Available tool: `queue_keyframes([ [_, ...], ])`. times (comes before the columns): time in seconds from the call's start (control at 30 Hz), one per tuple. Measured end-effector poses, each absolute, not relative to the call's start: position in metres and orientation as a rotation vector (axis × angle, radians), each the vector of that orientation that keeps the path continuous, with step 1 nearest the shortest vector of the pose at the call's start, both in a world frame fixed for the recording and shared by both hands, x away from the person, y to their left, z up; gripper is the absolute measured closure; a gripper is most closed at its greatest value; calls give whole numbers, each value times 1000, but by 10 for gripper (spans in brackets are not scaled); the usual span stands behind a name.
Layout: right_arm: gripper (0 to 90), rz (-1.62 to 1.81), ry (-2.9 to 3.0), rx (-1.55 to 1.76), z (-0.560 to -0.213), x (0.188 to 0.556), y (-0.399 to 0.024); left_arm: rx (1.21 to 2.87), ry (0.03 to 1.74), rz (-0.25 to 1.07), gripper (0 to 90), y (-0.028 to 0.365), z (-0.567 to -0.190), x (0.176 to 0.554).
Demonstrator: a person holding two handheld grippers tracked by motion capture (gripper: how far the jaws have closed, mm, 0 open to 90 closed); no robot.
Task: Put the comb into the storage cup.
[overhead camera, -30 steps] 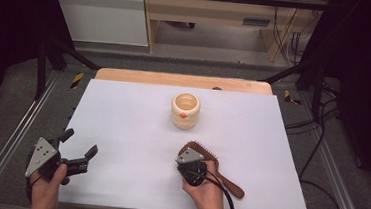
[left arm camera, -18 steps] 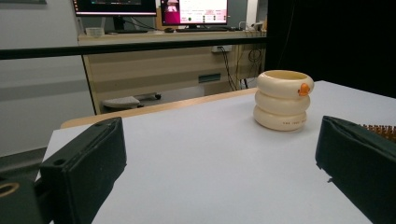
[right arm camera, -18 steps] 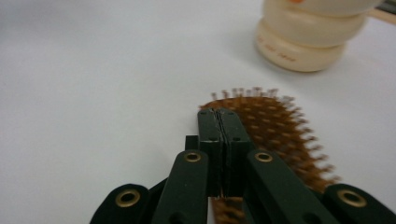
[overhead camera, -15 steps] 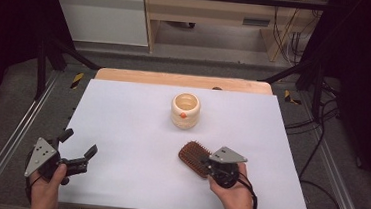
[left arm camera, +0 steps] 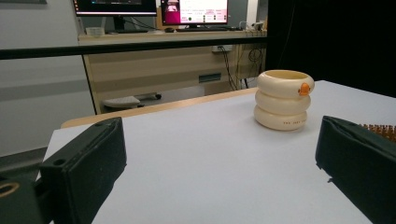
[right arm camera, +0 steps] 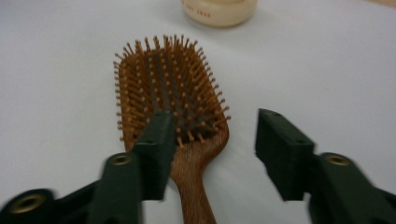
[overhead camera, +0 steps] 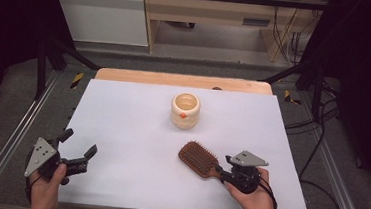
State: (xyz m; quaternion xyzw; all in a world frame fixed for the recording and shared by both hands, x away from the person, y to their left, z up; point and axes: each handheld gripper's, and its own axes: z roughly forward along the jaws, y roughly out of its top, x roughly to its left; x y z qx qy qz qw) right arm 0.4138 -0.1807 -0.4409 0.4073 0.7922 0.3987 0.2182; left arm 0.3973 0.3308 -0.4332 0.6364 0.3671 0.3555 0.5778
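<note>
Right gripper [right arm camera: 210, 144] jaws had just been opening over hairbrush [overhead camera: 199, 158] handle, near right on table [overhead camera: 122, 119]; not gripping. Left gripper [overhead camera: 77, 151] open, idle. Step: regrasp. Next: centre jaws on handle, close.

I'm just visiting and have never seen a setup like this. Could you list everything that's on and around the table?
Brown wooden paddle hairbrush: one, bristles up, near right part of the table, handle toward the right gripper.
Cream ringed pot with an orange spot: one, upright, middle of the table toward the far side.
White tabletop: one, with a bare wooden strip along its far edge.
Monitors: two, lit, on a desk beyond the table.
Left gripper: one, black, jaws open, near left corner, in a hand.
Right gripper: one, black, jaws have just been opening, apart beside the hairbrush's handle, in a hand.
</note>
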Motion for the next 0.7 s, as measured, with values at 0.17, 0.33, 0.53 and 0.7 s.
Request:
queue_keyframes([
  [0.17, 225, 1004, 2265, 1146, -447, 414, -180, 1490, 859, 832, 20, 331, -433, 397],
  [0.33, 76, 975, 2323, 1134, -451, 413, -181, 1489, 859, 832, 20, 331, -433, 397],
  [0.53, 68, 943, 2382, 1106, -454, 413, -179, 1490, 860, 832, 20, 331, -433, 397],
  [0.7, 125, 908, 2430, 1092, -455, 414, -177, 1492, 859, 832, 20, 331, -433, 398],
])
